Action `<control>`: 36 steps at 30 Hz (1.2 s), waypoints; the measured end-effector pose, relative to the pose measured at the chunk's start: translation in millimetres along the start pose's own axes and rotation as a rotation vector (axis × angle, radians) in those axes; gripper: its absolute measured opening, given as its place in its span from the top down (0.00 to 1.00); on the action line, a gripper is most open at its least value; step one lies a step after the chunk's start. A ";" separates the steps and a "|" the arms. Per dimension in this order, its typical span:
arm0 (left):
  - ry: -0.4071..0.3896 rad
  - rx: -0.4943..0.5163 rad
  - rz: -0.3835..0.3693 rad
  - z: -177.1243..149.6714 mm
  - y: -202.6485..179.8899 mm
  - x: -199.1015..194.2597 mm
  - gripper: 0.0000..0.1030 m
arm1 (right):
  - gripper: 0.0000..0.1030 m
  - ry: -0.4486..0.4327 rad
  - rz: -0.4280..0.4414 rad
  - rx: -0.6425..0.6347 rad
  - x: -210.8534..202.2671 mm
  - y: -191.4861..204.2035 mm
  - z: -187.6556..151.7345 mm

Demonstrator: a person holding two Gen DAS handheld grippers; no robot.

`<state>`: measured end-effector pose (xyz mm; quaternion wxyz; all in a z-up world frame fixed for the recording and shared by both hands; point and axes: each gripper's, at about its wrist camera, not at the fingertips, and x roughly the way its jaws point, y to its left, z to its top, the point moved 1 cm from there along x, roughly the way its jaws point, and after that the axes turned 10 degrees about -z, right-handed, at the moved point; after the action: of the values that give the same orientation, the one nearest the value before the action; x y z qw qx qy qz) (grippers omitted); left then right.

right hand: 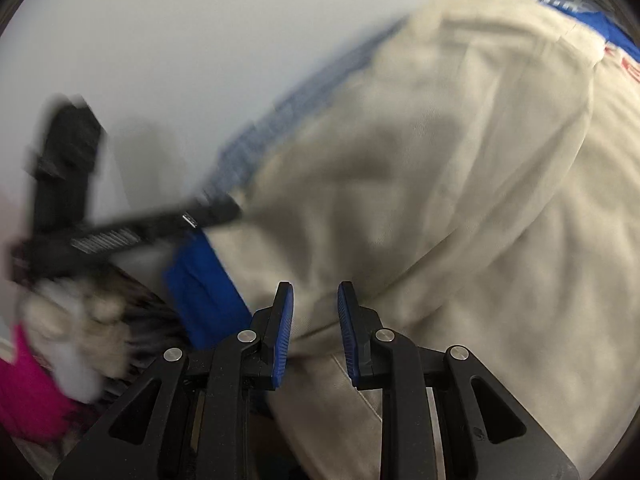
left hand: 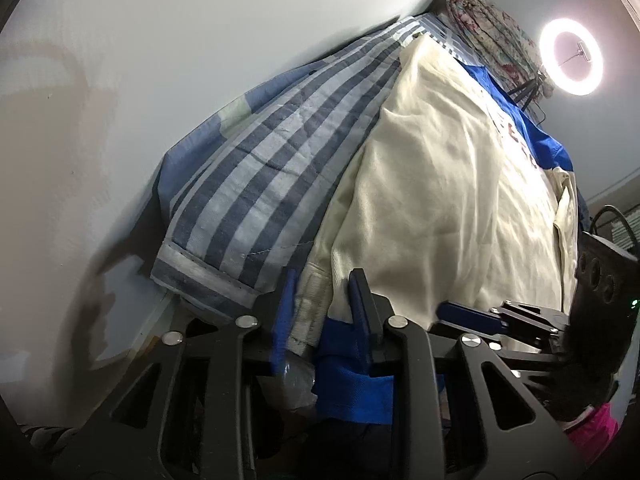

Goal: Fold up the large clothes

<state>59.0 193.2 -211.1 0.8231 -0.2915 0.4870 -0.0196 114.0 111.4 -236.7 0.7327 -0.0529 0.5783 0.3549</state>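
A large cream garment (left hand: 440, 168) with blue panels and red lettering lies spread over striped bedding. My left gripper (left hand: 322, 285) is at its near corner, with the ribbed cream hem (left hand: 310, 312) and a blue fold (left hand: 352, 392) pinched between the blue pads. To the right, my right gripper (left hand: 472, 315) rests on the same near edge. In the blurred right wrist view, the right gripper (right hand: 315, 294) has cream cloth (right hand: 440, 184) running between its narrow-set pads. The left gripper (right hand: 160, 224) shows there as a dark smear at the garment's left corner, beside a blue panel (right hand: 204, 288).
Blue-and-grey striped bedding (left hand: 256, 184) lies under the garment, against a white wall (left hand: 160, 40). A floral bundle (left hand: 492, 32) and a lit ring light (left hand: 570, 58) are at the far end. A pink sleeve (left hand: 592, 428) shows at the right, and also in the right wrist view (right hand: 28, 392).
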 end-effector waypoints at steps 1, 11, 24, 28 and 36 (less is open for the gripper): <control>-0.003 0.003 0.002 0.4 -0.3 0.3 0.60 | 0.79 -0.016 0.001 -0.001 -1.2 0.2 -1.6; -0.002 0.036 0.043 1.5 -5.5 10.5 0.78 | 0.79 -0.024 0.011 0.087 -26.9 -24.9 -2.3; -0.103 0.043 -0.155 -2.2 -21.0 -34.4 0.92 | 0.79 -0.265 -0.189 0.197 -86.7 -89.6 97.4; -0.105 0.040 -0.189 -0.9 -22.4 -36.8 0.92 | 0.79 -0.180 -0.268 0.250 -27.3 -105.3 120.0; -0.122 0.131 -0.228 -6.1 -45.4 -42.5 0.92 | 0.79 -0.078 -0.209 0.227 -29.4 -109.1 135.1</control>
<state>43.1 166.2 -157.1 0.8609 -0.2912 0.3975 -0.1269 284.4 82.8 -203.0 0.7888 -0.0156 0.5771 0.2109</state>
